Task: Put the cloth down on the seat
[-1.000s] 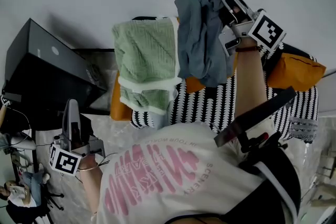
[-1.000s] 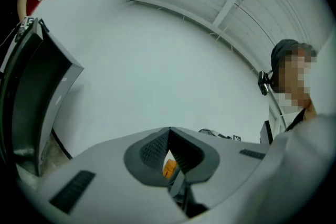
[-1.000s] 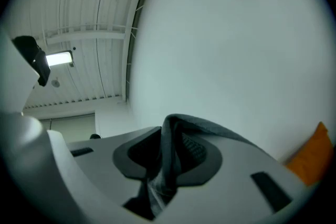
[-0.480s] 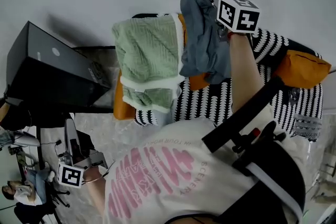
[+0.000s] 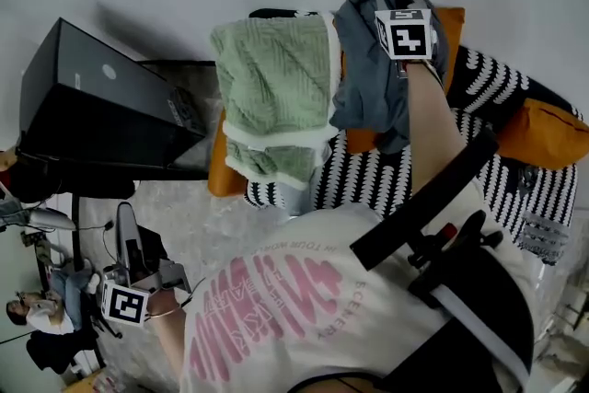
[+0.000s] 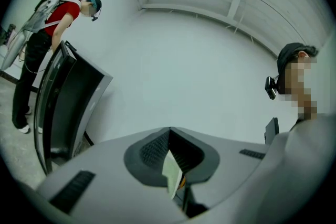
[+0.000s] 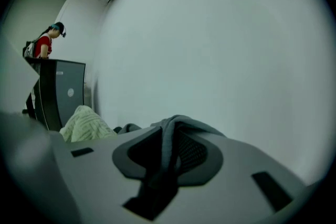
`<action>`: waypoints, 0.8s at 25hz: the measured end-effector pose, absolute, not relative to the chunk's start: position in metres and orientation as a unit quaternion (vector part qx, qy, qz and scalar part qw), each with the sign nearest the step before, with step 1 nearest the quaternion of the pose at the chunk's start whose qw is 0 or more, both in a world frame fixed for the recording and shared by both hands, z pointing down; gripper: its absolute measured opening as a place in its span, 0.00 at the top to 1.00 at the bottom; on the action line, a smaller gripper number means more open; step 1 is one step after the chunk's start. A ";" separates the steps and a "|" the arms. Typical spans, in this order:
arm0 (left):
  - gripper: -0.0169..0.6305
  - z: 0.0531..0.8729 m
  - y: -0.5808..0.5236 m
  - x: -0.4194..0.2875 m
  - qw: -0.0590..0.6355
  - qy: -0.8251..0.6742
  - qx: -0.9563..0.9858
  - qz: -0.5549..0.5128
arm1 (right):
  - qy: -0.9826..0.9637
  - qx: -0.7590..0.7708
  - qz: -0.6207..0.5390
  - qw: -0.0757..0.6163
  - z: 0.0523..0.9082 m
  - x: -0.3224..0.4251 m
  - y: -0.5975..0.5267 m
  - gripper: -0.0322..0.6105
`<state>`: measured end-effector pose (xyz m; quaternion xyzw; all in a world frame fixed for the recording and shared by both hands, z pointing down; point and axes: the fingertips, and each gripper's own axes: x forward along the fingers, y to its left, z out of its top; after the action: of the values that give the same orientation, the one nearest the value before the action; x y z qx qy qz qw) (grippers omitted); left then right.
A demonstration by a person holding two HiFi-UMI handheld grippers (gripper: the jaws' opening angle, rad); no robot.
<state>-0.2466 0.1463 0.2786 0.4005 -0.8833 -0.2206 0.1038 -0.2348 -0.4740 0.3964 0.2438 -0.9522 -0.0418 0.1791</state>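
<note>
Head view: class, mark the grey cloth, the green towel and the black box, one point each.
grey cloth (image 5: 364,97), head view, on the hanging folds.
green towel (image 5: 276,74), head view, on its ribbed upper face.
black box (image 5: 101,129), head view, on its broad dark side.

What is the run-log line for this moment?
right gripper: shut on grey cloth | grey cloth: hanging over striped seat, beside green towel | left gripper: shut
</note>
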 end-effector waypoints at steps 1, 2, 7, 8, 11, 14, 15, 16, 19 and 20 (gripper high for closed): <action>0.96 0.278 0.146 -0.246 0.104 -0.885 0.397 -0.219 | -0.950 0.242 -0.050 0.192 0.403 -0.237 -0.475 0.80; 0.96 0.278 0.145 -0.245 0.105 -0.887 0.395 -0.218 | -0.948 0.238 -0.054 0.203 0.409 -0.239 -0.476 0.80; 0.96 0.275 0.151 -0.240 0.102 -0.889 0.393 -0.212 | -0.951 0.215 -0.016 0.221 0.436 -0.243 -0.471 0.80; 0.96 0.275 0.152 -0.240 0.101 -0.891 0.390 -0.211 | -0.952 0.212 -0.003 0.218 0.443 -0.244 -0.472 0.80; 0.96 0.274 0.156 -0.239 0.096 -0.895 0.382 -0.209 | -0.956 0.205 0.035 0.207 0.459 -0.248 -0.473 0.80; 0.96 0.269 0.169 -0.234 0.084 -0.898 0.374 -0.215 | -0.957 0.200 0.040 0.204 0.458 -0.248 -0.468 0.80; 0.96 0.267 0.173 -0.232 0.081 -0.898 0.372 -0.219 | -0.957 0.199 0.041 0.206 0.457 -0.247 -0.466 0.79; 0.96 0.267 0.176 -0.231 0.079 -0.898 0.371 -0.222 | -0.957 0.197 0.043 0.209 0.457 -0.247 -0.465 0.77; 0.96 0.274 0.176 -0.240 0.090 -0.899 0.364 -0.224 | -0.955 0.184 0.056 0.228 0.469 -0.255 -0.465 0.69; 0.96 0.278 0.174 -0.246 0.094 -0.900 0.362 -0.225 | -0.953 0.181 0.054 0.237 0.473 -0.259 -0.466 0.65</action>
<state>-0.2462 0.1740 0.2781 0.3619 -0.8997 -0.2252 0.0941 -0.2593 -0.4660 0.4734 0.1809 -0.9529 0.0539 0.2373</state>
